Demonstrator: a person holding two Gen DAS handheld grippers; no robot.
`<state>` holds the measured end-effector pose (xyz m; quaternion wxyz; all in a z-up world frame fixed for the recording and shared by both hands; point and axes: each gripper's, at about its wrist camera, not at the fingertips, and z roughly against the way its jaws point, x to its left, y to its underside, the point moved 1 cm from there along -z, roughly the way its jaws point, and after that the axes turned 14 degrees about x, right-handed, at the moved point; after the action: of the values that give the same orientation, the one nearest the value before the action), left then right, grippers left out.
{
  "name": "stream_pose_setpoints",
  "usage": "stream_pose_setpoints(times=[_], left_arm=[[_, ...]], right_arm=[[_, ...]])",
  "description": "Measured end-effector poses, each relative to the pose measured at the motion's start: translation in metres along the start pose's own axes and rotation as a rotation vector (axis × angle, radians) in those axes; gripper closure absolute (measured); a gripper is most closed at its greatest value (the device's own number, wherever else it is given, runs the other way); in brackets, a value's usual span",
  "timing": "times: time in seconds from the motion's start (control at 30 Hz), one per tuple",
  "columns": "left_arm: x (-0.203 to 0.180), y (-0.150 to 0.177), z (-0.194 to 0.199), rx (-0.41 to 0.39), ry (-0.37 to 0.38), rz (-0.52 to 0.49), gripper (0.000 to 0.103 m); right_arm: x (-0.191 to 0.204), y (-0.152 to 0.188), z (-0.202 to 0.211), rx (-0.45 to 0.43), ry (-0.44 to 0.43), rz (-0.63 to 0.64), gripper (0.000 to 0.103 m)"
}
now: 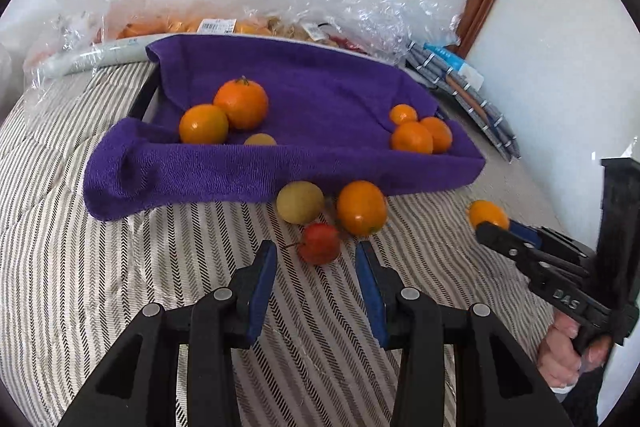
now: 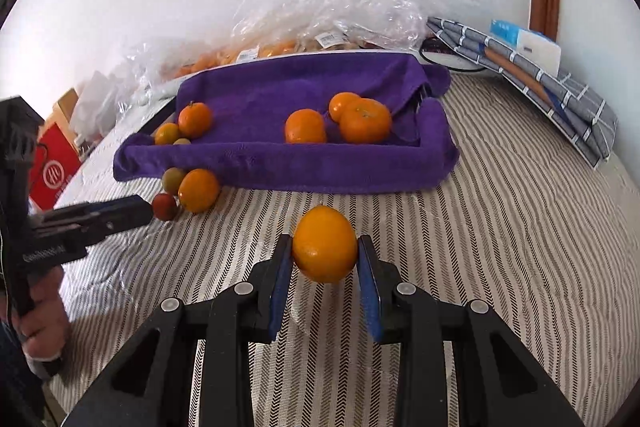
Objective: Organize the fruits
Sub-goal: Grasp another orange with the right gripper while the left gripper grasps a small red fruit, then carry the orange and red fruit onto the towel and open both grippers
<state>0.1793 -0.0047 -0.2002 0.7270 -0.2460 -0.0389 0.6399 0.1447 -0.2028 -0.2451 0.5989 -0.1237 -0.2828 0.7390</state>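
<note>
A tray lined with a purple towel [image 1: 280, 163] [image 2: 280, 167] lies on the striped bed and holds two groups of oranges, left [image 1: 240, 103] and right [image 1: 412, 137], plus a small yellow fruit [image 1: 260, 139]. In front of it lie a yellow-green fruit [image 1: 300, 202], an orange [image 1: 361, 207] and a small red fruit [image 1: 320, 243]. My left gripper [image 1: 316, 259] is open around the red fruit, just short of it. My right gripper [image 2: 325, 255] is shut on an orange [image 2: 325, 250], held above the bed; it also shows in the left wrist view [image 1: 487, 214].
Clear plastic bags of fruit [image 1: 240, 23] lie behind the tray against the wall. Folded grey checked cloth [image 2: 540, 83] lies at the back right. A red box [image 2: 52, 171] stands at the bed's left edge. Striped bedding [image 2: 500, 227] surrounds the tray.
</note>
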Motion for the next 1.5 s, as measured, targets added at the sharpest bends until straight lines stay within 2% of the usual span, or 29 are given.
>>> stream_pose_setpoints(times=[0.2,0.37,0.43,0.63,1.1,1.5], left_arm=[[-0.008,-0.004,-0.008,-0.004,-0.047,0.013,0.064],[-0.013,-0.007,-0.012,-0.007,-0.086,0.002,0.065],[-0.011,-0.008,-0.012,-0.006,-0.065,0.004,0.073],[0.000,-0.004,-0.002,-0.066,0.021,0.039,0.074],[0.003,0.001,0.024,-0.203,0.040,0.052,0.074],[0.028,-0.002,0.039,-0.259,0.049,0.159,0.074]], right_arm=[[-0.008,0.002,0.002,-0.017,-0.102,-0.018,0.071],[-0.009,0.002,0.002,-0.022,-0.102,-0.026,0.071],[-0.008,0.002,0.001,-0.019,-0.100,-0.023,0.071],[-0.009,0.002,0.002,-0.022,-0.097,-0.029,0.071],[-0.013,0.004,0.005,-0.047,-0.098,-0.050,0.071],[-0.015,-0.006,0.024,-0.072,-0.057,-0.047,0.071]])
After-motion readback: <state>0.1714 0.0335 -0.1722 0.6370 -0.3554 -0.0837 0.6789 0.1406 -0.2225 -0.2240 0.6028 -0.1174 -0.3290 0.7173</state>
